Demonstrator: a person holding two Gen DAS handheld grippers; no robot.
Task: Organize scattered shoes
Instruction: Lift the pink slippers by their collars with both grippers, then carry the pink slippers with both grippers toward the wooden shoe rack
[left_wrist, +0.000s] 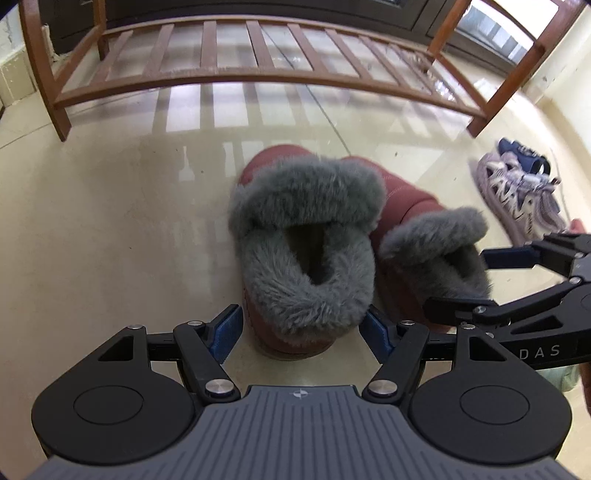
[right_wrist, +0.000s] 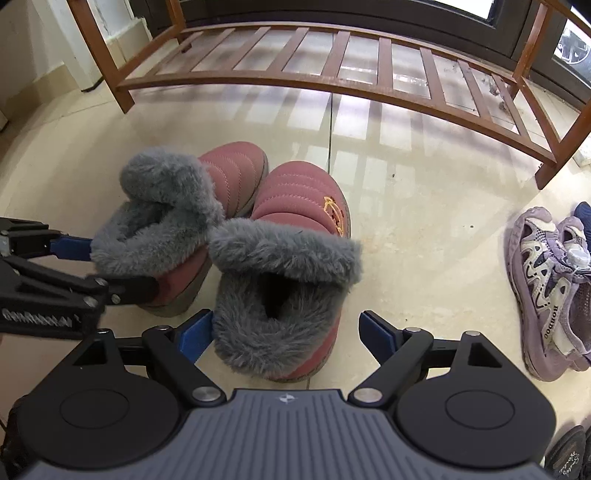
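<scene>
left gripper (left_wrist: 301, 334): jaws spread wide, blue pads either side of the left boot's heel, not pressing it; bottom centre of the left wrist view
right gripper (right_wrist: 286, 334): jaws spread wide, around the right boot's heel; left pad just at the fur, right pad apart from it
left boot (left_wrist: 303, 243): maroon quilted, grey fur cuff, upright on floor, centre of the left wrist view
right boot (right_wrist: 288, 280): same pair, gold embroidery on toe, touching the left boot
shoe rack (left_wrist: 236, 70): wooden slats, upper part of both views, nothing on it
purple sneakers (right_wrist: 546, 284): right edge, on floor, well apart from boots
floor (left_wrist: 110, 206): glossy beige tile
</scene>
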